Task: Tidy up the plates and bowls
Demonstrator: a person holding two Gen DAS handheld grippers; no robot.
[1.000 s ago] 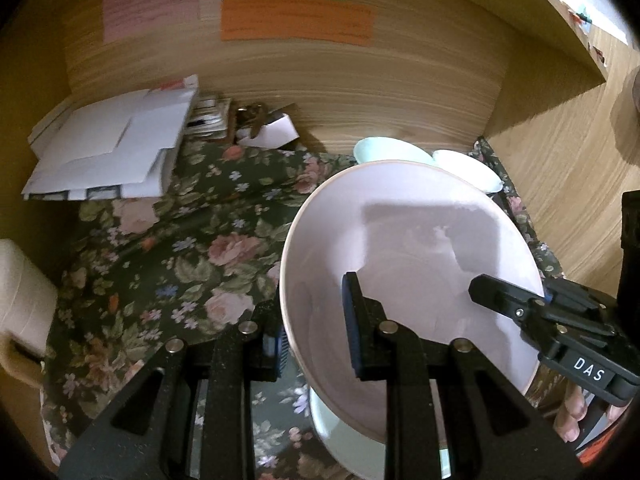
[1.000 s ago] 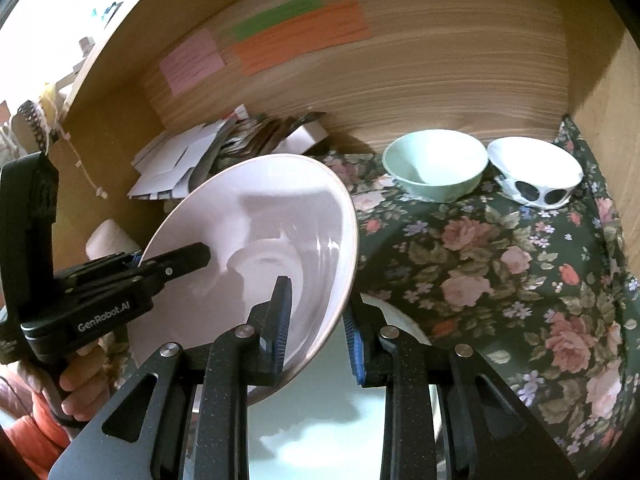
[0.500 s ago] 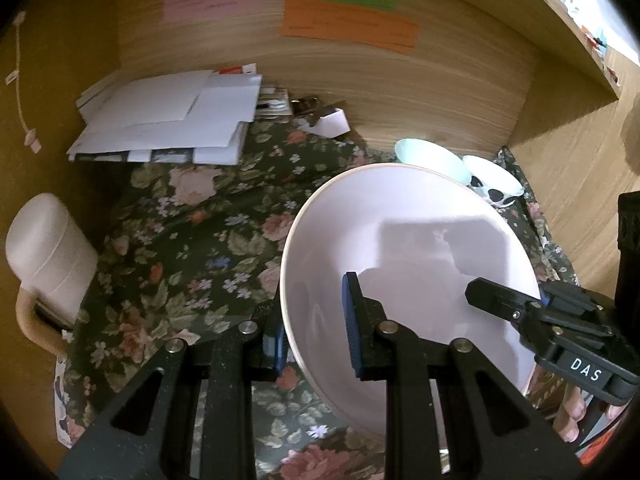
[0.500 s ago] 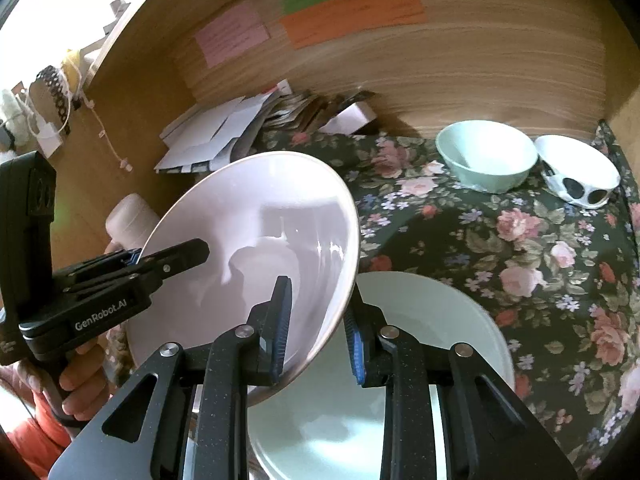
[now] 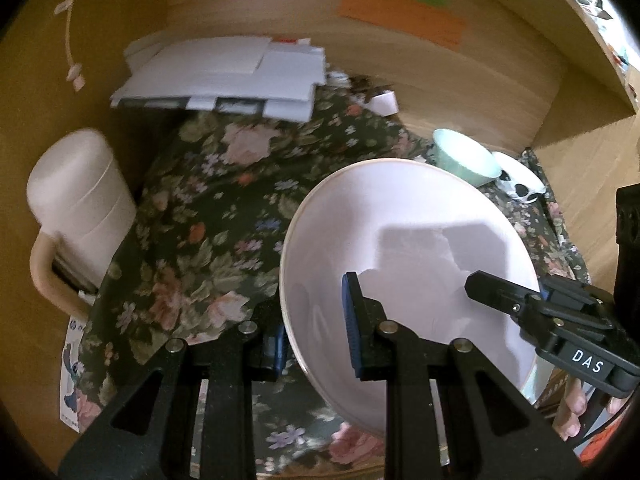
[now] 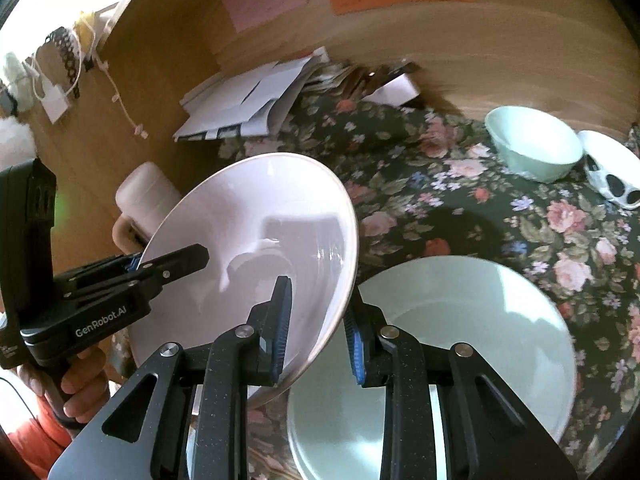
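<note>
Since a second ago I have carried the pale pink bowl [image 5: 404, 248] leftwards off the stack of pale green plates [image 6: 472, 320], which now lie uncovered beneath and to the right of it in the right wrist view; the white jug [image 5: 76, 216] has swung into view at the left edge of the flowered cloth [image 5: 208, 208]. The bowl hangs tilted above the cloth, held by two opposite sides of its rim. My left claw [image 5: 312, 320] is clenched on the rim nearest it, one pad inside the bowl and one outside. My right claw [image 6: 316, 320] is clamped the same way on the opposite rim (both pinch only the thin lip, nothing deeper).

I judge the bowl glazed ceramic: stiff, fairly heavy for a rim pinch, slick under the pads and liable to chip or shatter if it slips. Two holds across from each other look right to me, as one alone would let it swing. The small mint bowl [image 6: 534, 144] and the white spotted bowl [image 6: 612, 180] stand just beside each other near the back wall, well apart from the one I hold. The worktop itself is hidden under the cloth.
</note>
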